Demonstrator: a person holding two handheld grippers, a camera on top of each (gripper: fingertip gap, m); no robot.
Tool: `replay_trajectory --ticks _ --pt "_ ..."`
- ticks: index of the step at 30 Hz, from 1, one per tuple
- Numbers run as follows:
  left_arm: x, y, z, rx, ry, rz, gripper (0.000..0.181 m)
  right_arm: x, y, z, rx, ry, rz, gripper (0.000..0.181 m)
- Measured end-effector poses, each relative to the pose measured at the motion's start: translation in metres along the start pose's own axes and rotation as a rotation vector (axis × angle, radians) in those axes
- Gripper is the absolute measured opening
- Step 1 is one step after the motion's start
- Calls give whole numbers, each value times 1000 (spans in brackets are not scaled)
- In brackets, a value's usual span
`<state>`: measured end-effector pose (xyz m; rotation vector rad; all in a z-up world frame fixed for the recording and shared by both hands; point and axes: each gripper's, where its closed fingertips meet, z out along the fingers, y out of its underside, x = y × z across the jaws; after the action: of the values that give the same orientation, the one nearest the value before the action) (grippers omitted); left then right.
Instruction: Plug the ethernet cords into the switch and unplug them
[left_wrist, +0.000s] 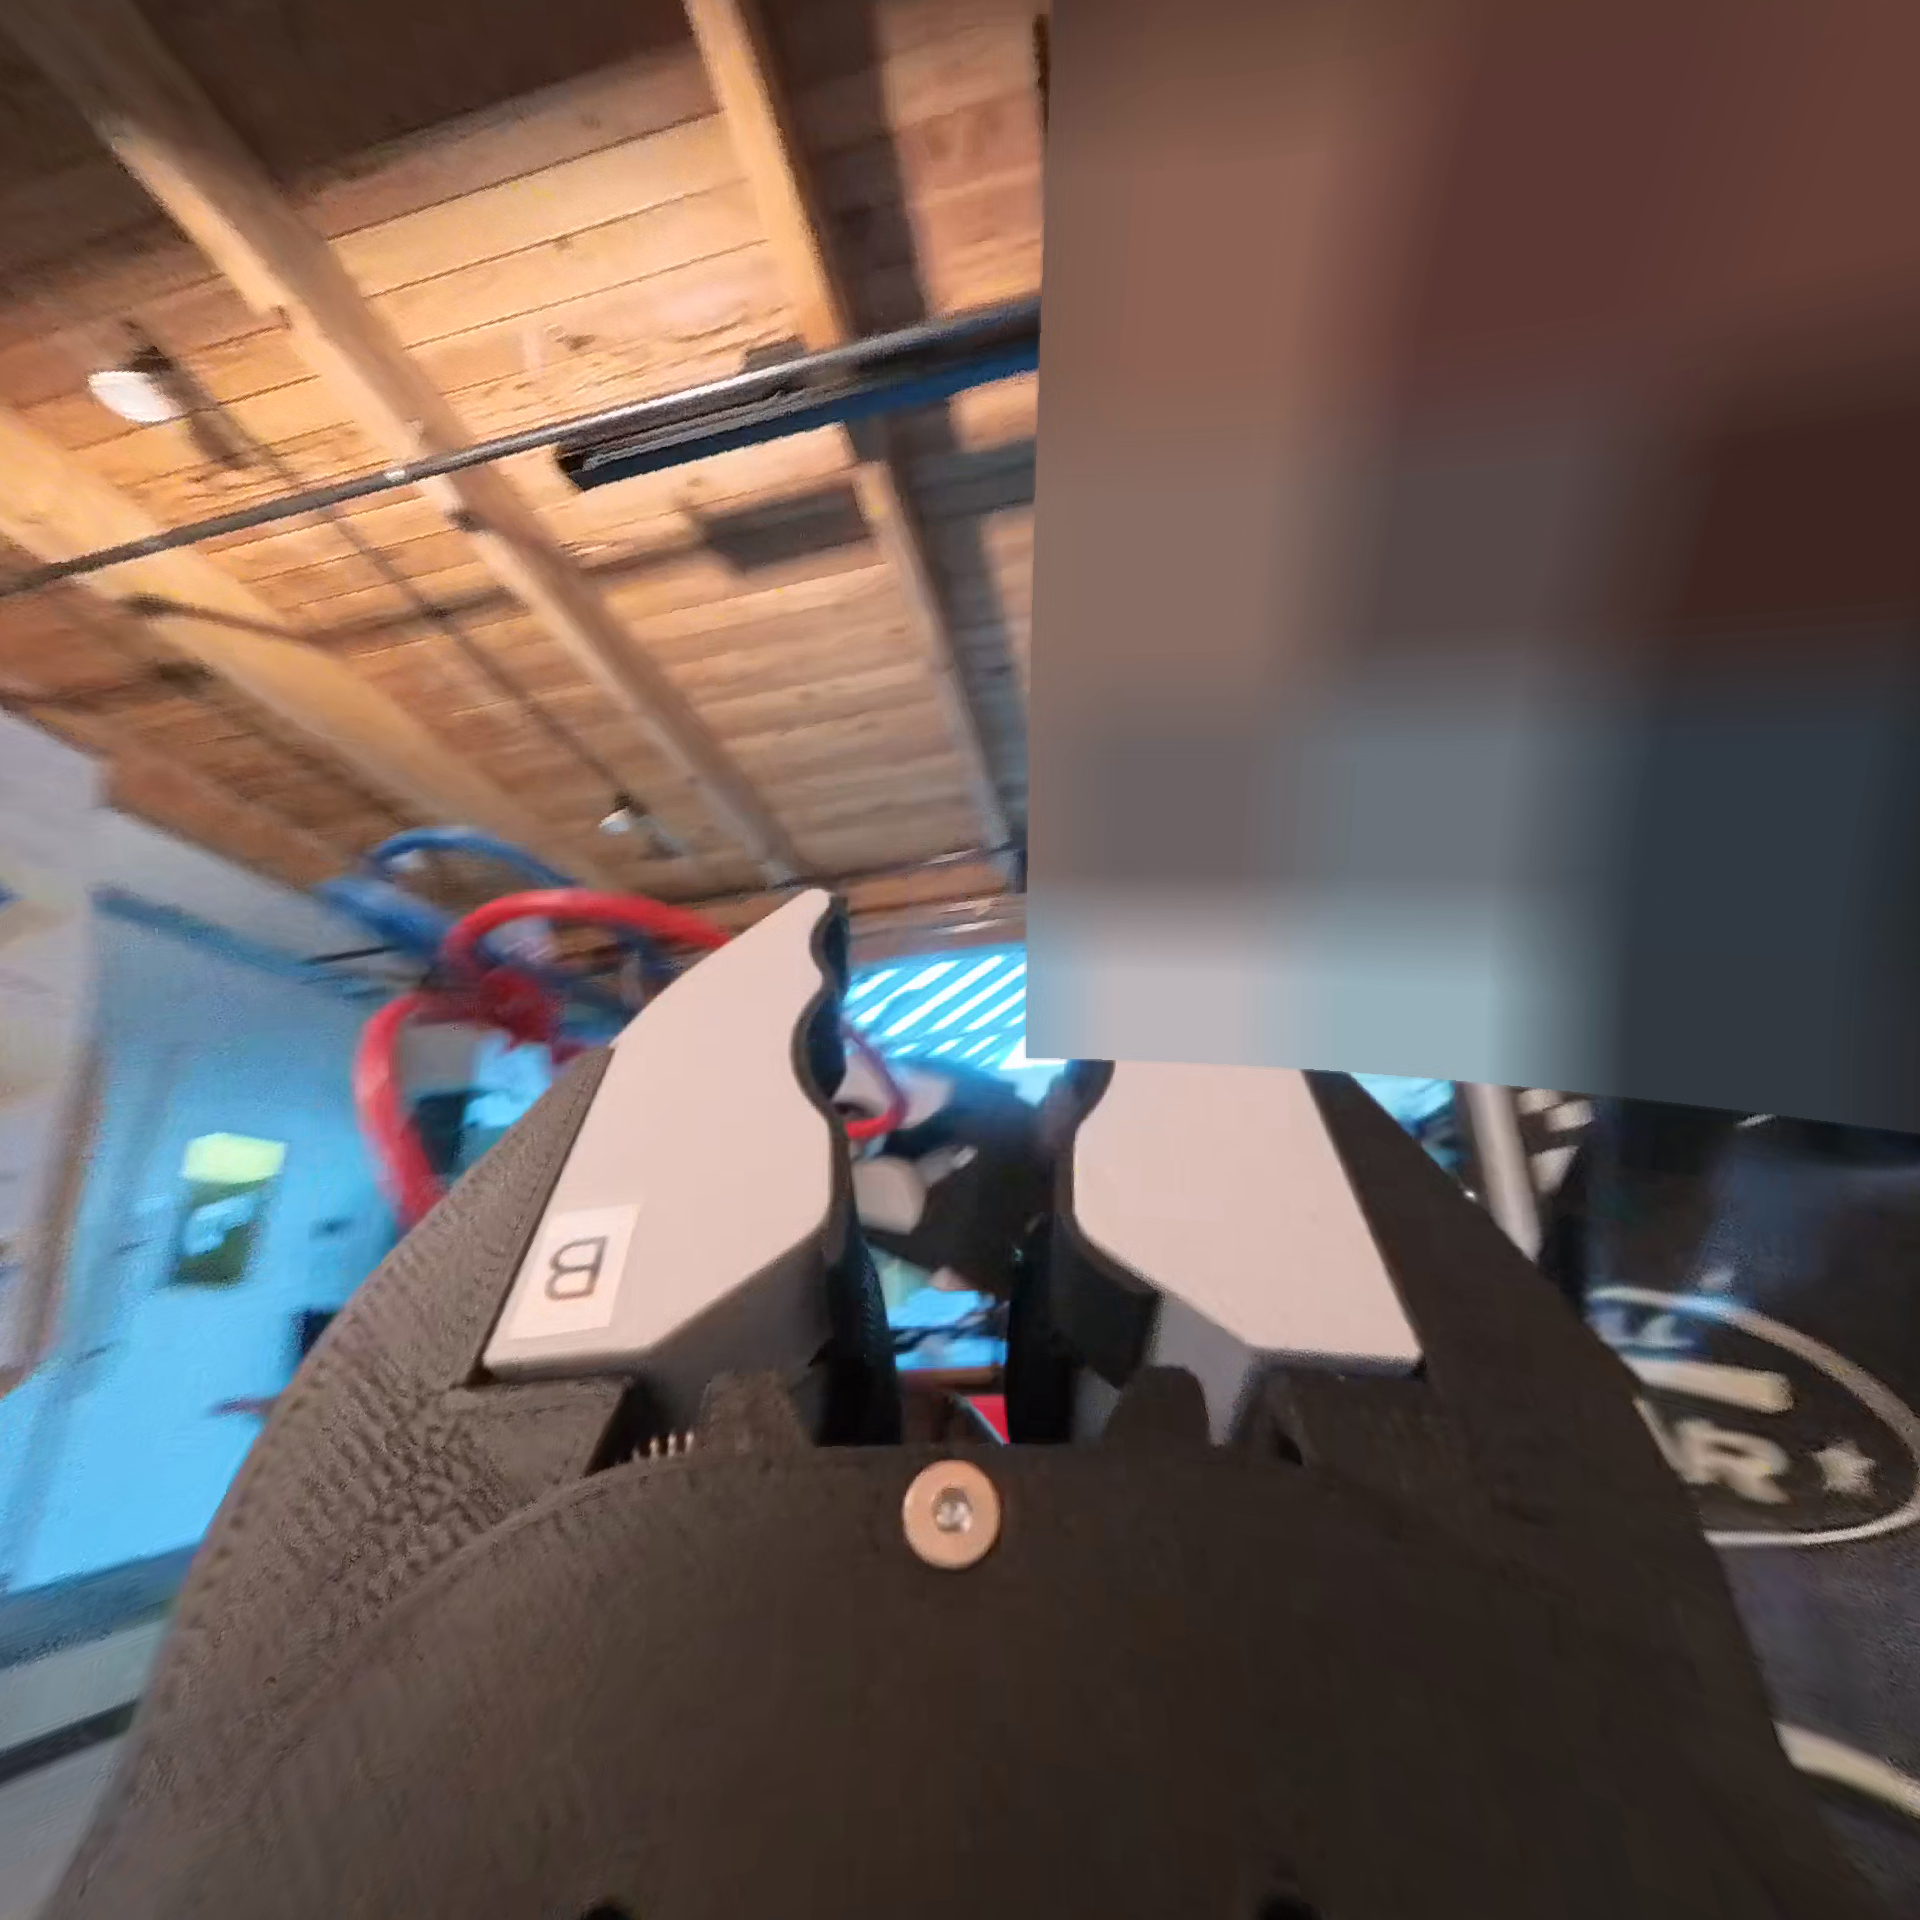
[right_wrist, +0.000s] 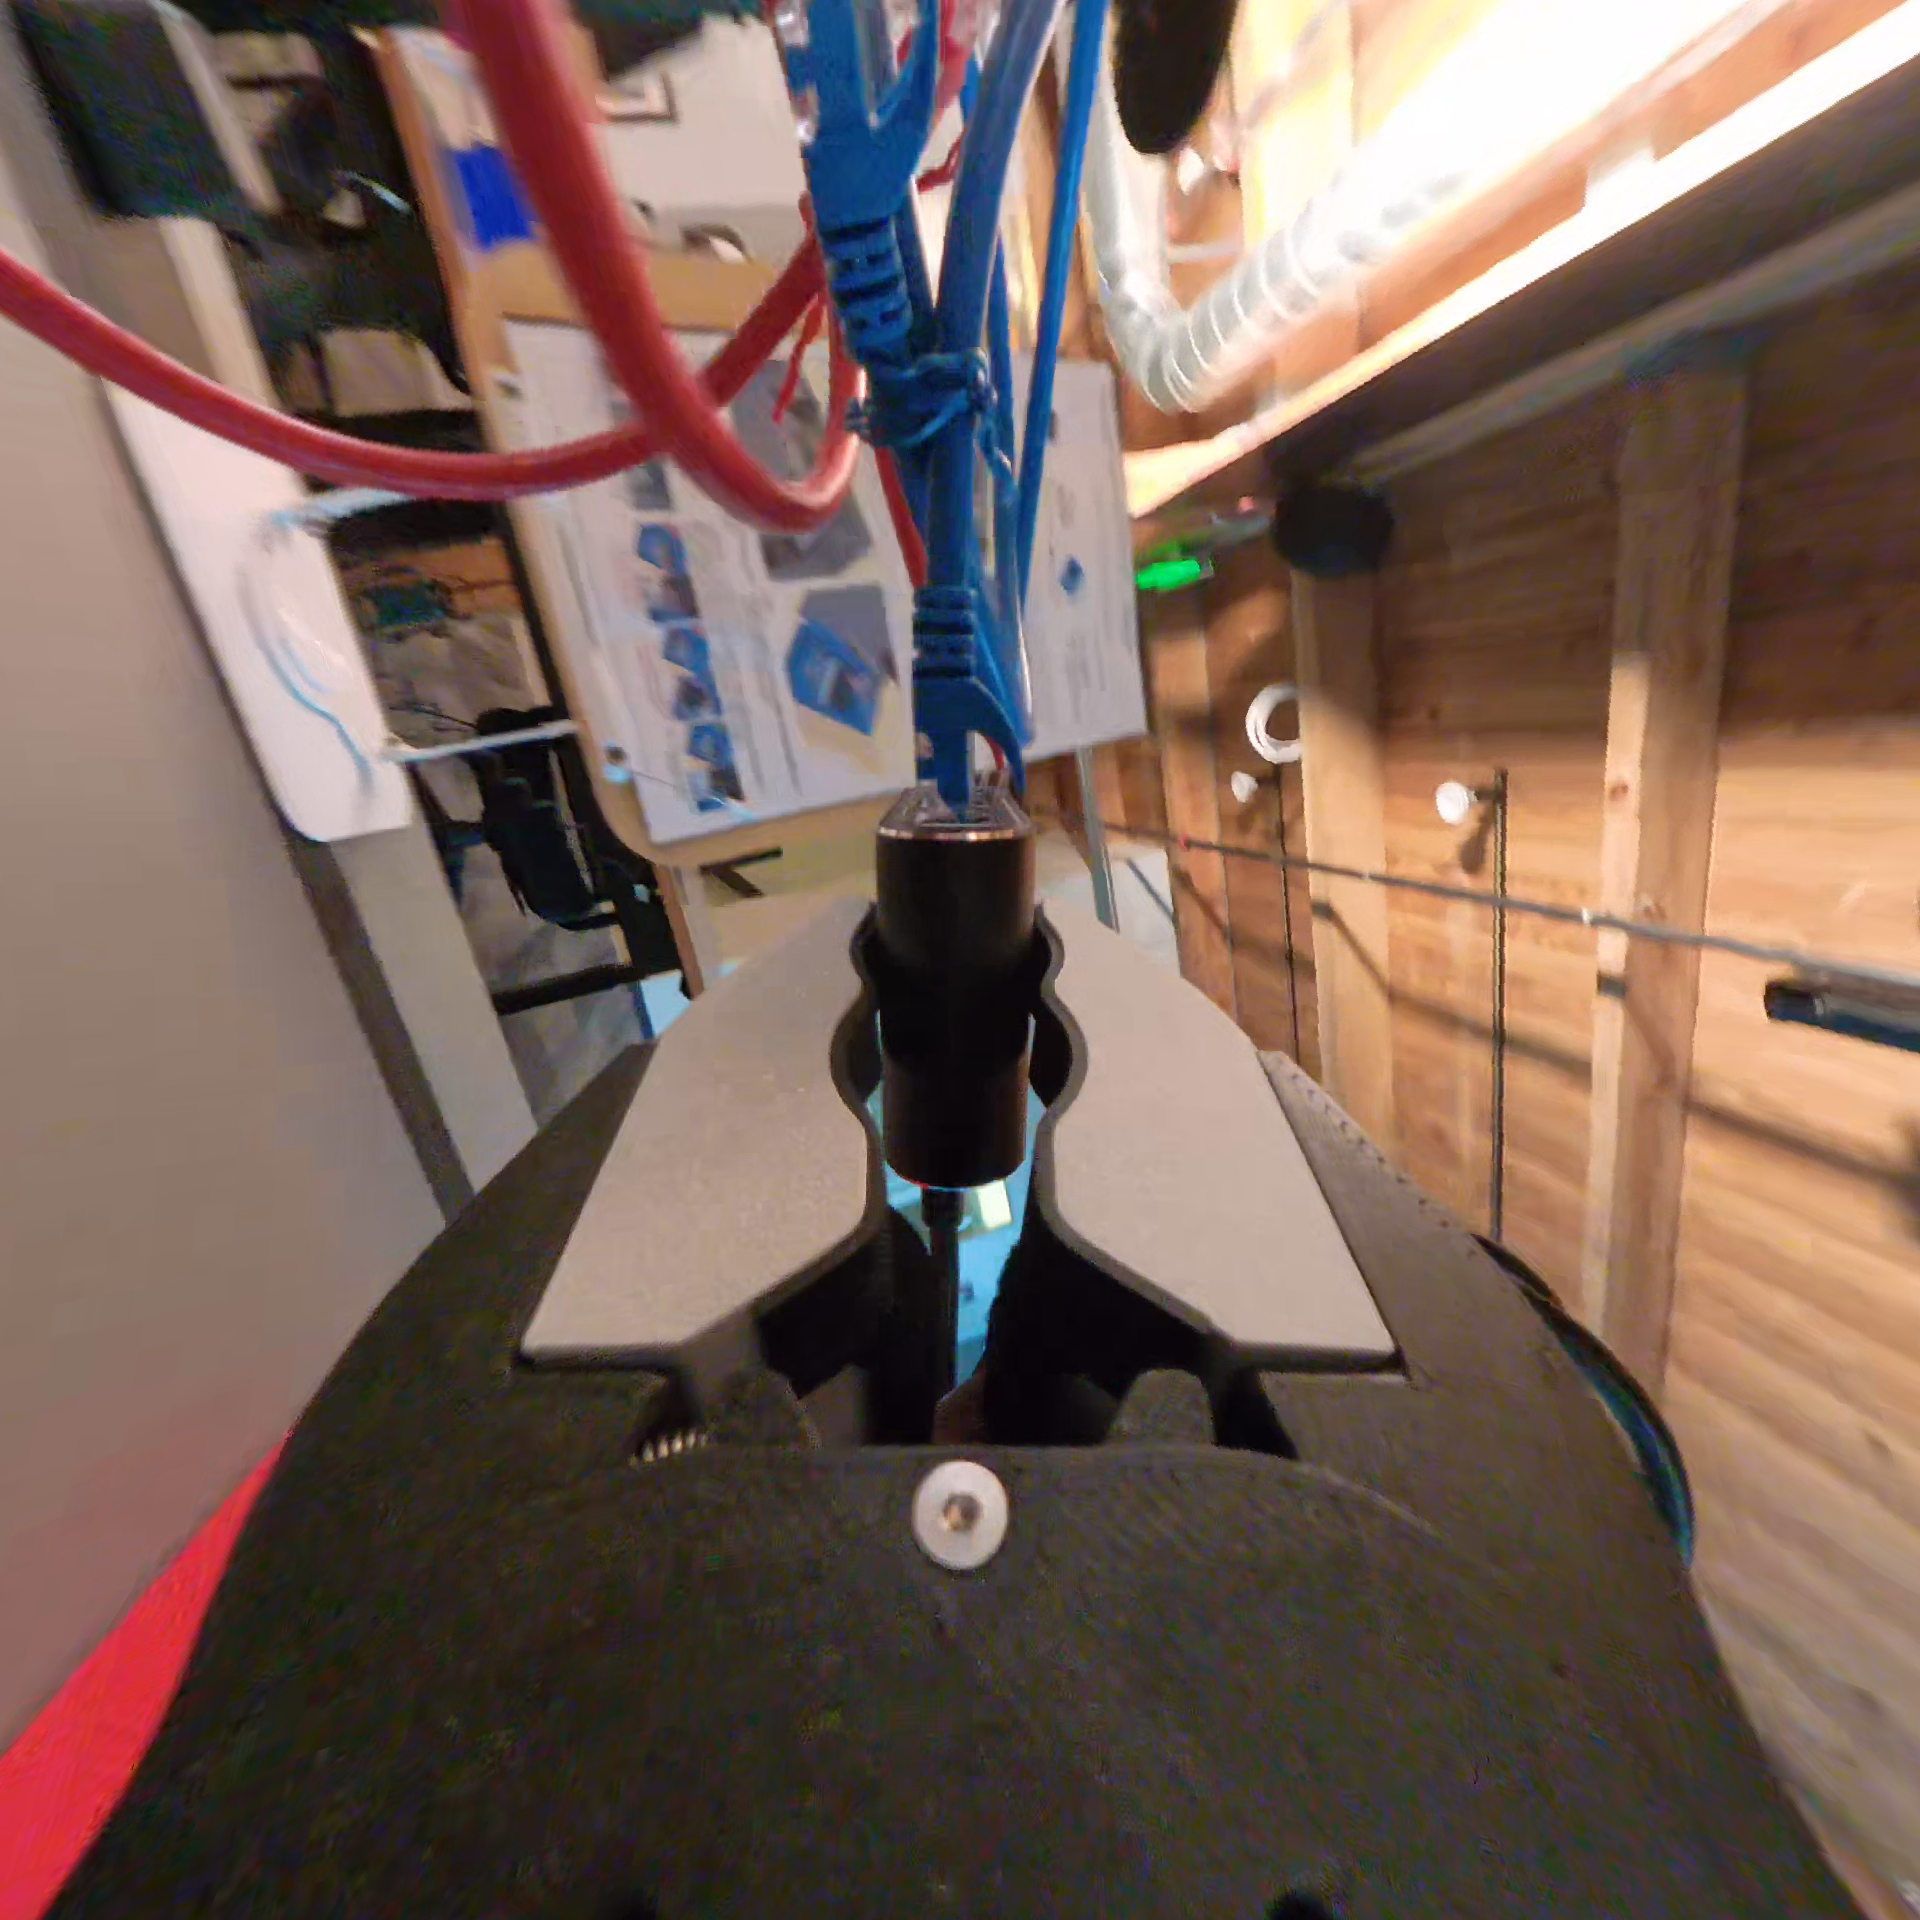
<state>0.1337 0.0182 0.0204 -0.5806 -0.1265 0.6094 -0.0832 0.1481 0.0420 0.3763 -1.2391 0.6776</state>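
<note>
Right wrist view: my right gripper (right_wrist: 954, 1039) is clenched on a black switch (right_wrist: 954, 997), seen end-on as a narrow black block seated in the scalloped notches of both grey fingers (right_wrist: 727, 1143). The block's far edge projects beyond the fingertips. A blue ethernet cord (right_wrist: 951, 665) runs into that far edge through its ribbed boot; I cannot tell how deep the plug sits. More blue cords (right_wrist: 1049, 312) are knotted into a bundle just past it, and red cords (right_wrist: 623, 312) loop across the upper left, crossing the blue ones. A thin black lead (right_wrist: 940, 1278) leaves the block's near edge, between the fingers. A pale wall (right_wrist: 156, 935) closes the left side; plank walling (right_wrist: 1818, 935) closes the right. Open room lies ahead, toward a poster board (right_wrist: 748, 623).

Left wrist view: my left gripper (left_wrist: 945, 1049) is raised toward a plank ceiling (left_wrist: 468, 416). Its jaws stand slightly apart with nothing I can see between them; the right fingertip is hidden. The picture is motion-blurred. Red cord (left_wrist: 384, 1091) and blue cord (left_wrist: 416, 883) hang beyond the left finger (left_wrist: 717, 1122). Space to its left is open.
</note>
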Motion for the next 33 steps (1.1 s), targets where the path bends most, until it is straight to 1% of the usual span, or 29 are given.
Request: replay_trajectory --ticks 1,2,5,11,15,18,21,24,26,29,33 --pt "-7 4 -1 -31 -47 40 39 11 10 -1 -29 23 26 24" --pt "-14 7 -2 -51 -85 59 38 22 20 -2 -61 40 55 24" --pt "-21 8 -5 -49 -111 35 39 47 50 -10 -144 73 175 24" --pt "-29 20 -8 -97 -154 65 38 73 107 -34 -167 75 612 25" --pt "-35 28 -9 -137 -184 77 38 74 146 -51 -152 46 942 24" --pt "-40 33 -11 -156 -209 65 38 63 169 -57 -128 -26 1197 24" --pt "-42 32 -12 -149 -216 51 38 51 195 -59 -144 -73 1387 24" --pt "-44 33 -13 -148 -229 38 37 35 221 -59 -228 -79 1454 24" --pt "-45 34 -13 -153 -233 31 37 19 226 -57 -280 -137 1460 24" --pt "-45 36 -13 -164 -236 29 37 -10 225 -54 -372 -290 1416 24" --pt "-47 37 -14 -174 -249 36 37 -53 220 -57 -545 -506 1337 24"
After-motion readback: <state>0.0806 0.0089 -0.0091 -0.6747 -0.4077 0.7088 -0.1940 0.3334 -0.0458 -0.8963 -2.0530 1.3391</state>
